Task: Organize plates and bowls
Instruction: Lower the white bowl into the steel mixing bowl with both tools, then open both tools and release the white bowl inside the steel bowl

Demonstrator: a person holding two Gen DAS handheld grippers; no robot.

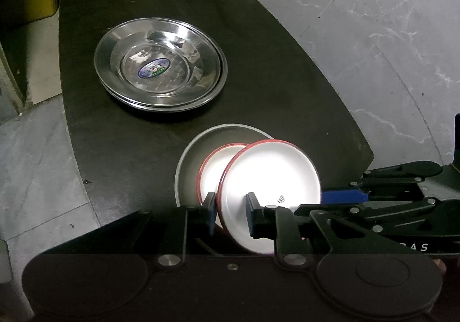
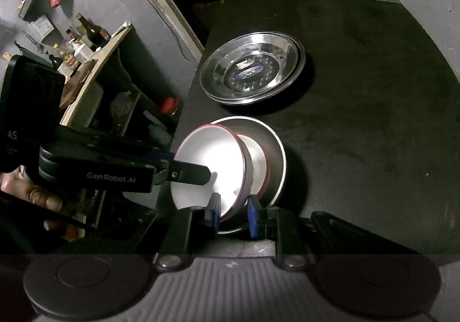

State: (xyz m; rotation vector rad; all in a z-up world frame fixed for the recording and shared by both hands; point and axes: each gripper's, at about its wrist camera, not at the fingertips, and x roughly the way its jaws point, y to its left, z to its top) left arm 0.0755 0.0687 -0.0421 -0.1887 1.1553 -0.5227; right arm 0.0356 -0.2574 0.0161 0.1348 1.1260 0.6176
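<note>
So on the counter (image 1: 287, 69) there's a stack of steel plates (image 1: 161, 74) toward the far edge, and nearer the front edge a dish (image 1: 187, 166) with one bowl (image 1: 212, 169) in it, a second bowl (image 1: 270, 178) tilted on top.

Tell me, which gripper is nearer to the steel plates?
Neither clearly. Both the left gripper and right gripper sit at the tilted white bowl, well short of the steel plates.

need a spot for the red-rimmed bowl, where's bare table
Bare black table lies right of the steel plates, up to the curved edge, and behind them toward the far end. A thin strip separates the steel stack from the grey plate. The near edge is crowded: both tongs and two red-rimmed bowls.
</note>
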